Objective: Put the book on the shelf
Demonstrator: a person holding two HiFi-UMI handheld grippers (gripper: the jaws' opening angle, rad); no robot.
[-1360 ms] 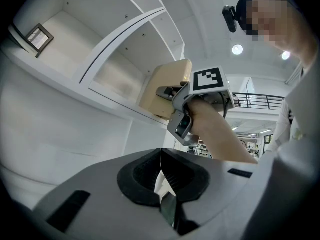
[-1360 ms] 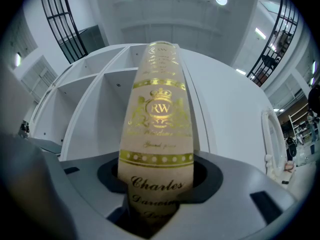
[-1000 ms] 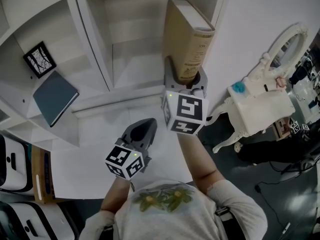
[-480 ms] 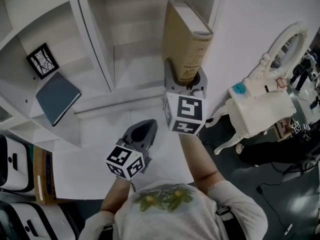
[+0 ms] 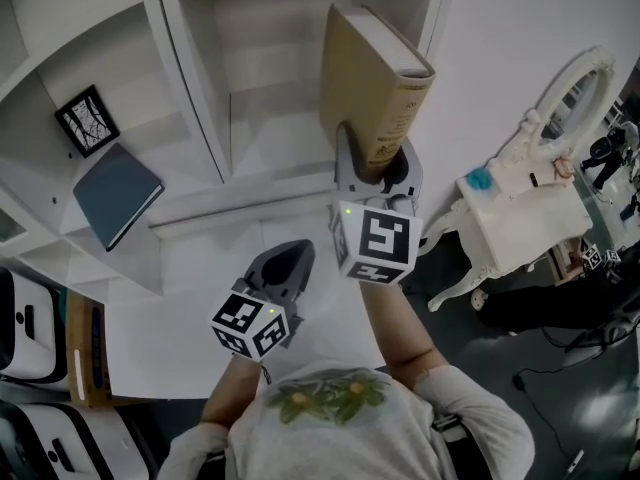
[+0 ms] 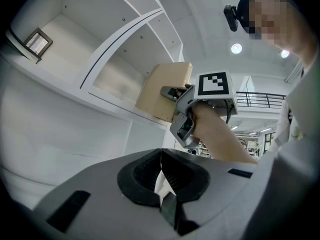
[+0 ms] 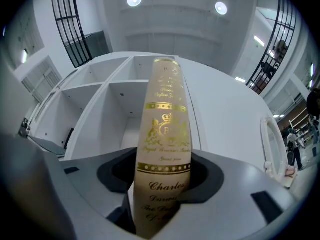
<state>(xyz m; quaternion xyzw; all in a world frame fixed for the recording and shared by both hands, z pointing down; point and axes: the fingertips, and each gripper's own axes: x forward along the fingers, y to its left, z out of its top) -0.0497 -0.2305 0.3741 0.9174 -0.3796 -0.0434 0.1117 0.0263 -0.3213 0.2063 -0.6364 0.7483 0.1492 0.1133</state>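
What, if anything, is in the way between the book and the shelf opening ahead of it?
Nothing visible. The right gripper holds the book upright before the middle shelf opening, which looks bare. The blue book and picture frame sit off to the left.

- A tall white open-fronted shelf unit is split into compartments by upright panels.
- Just right of the shelf unit runs a plain white wall.
- Further right of the shelf unit stands an ornate white carved table with curved legs, bearing an oval white ring frame.
- A dark grey floor spreads beneath that table.
- Above the shelf unit, round white ceiling lights glow.
- Black metal railings stand up and to the left of the shelf unit's top.
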